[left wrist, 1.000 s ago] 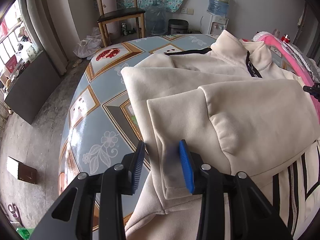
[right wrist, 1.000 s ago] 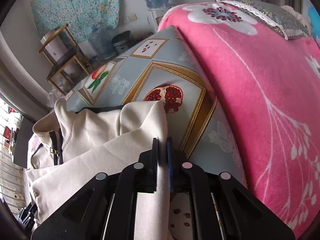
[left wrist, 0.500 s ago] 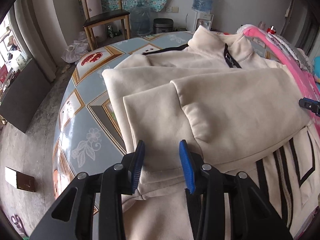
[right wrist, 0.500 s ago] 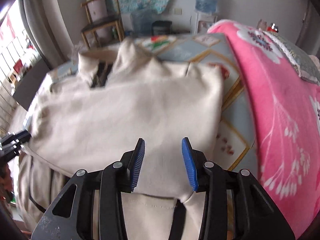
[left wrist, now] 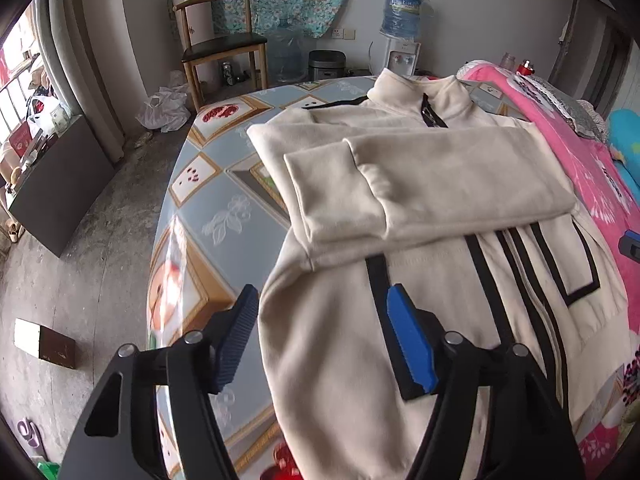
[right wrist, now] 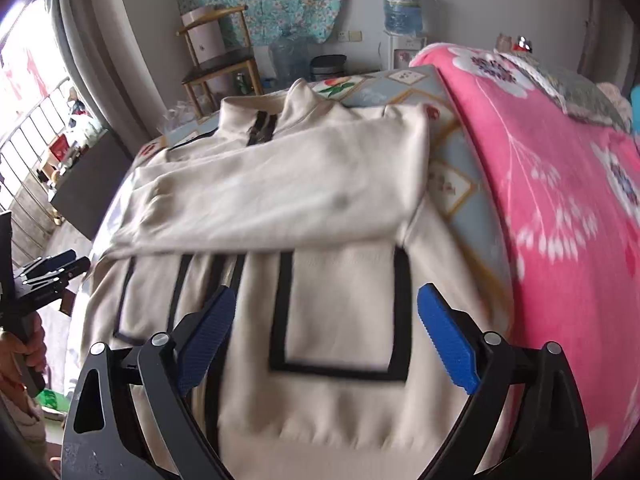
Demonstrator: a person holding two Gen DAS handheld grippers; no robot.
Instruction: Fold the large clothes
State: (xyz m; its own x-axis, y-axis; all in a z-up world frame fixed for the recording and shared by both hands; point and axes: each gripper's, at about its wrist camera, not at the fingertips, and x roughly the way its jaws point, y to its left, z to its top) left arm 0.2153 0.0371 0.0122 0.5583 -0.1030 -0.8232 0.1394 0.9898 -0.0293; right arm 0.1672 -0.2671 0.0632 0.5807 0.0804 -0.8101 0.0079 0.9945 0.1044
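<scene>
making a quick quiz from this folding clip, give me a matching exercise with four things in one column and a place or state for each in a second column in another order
Things
1. jacket
2. sleeves
3. chair
4. blanket

Places or states
A. pink with white flowers, beside the jacket
B. folded across the chest
C. on the floor by the far wall
D. spread flat on the patterned table, zip side up

Pairs: 1-D, 2-B, 3-C, 4-A
</scene>
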